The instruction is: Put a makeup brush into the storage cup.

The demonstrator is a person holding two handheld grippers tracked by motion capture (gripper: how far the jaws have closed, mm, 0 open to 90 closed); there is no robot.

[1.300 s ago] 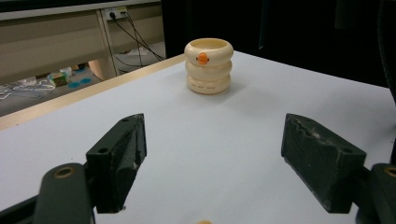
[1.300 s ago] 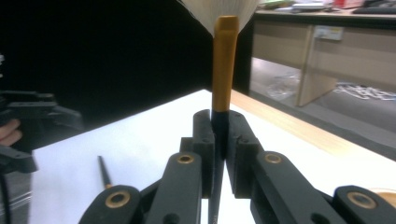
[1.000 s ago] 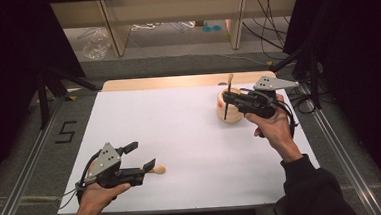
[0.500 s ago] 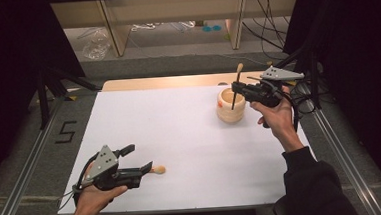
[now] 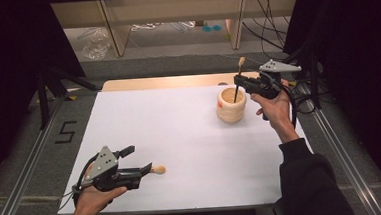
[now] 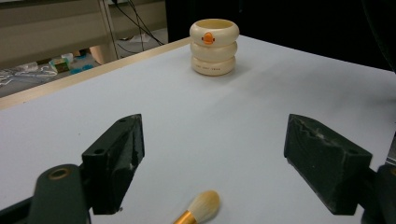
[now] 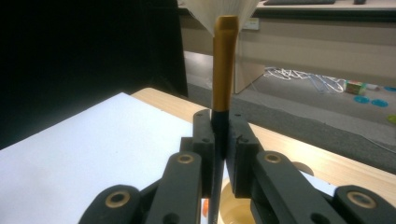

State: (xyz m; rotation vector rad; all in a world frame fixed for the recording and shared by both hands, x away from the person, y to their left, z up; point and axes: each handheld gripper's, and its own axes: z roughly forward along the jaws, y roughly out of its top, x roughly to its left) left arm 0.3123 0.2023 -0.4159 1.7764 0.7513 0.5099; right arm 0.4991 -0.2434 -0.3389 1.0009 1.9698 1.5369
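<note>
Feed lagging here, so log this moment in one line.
right tool: shut on brush, handle in duck cup | left tool: open over second brush

— Where do we look from?
— From high above our near edge, forward and down across the white bench. Our left gripper camera sits low, close over the bench, facing the cream holder.
— Shared?
— That holder; our right camera rides just above it.
</note>
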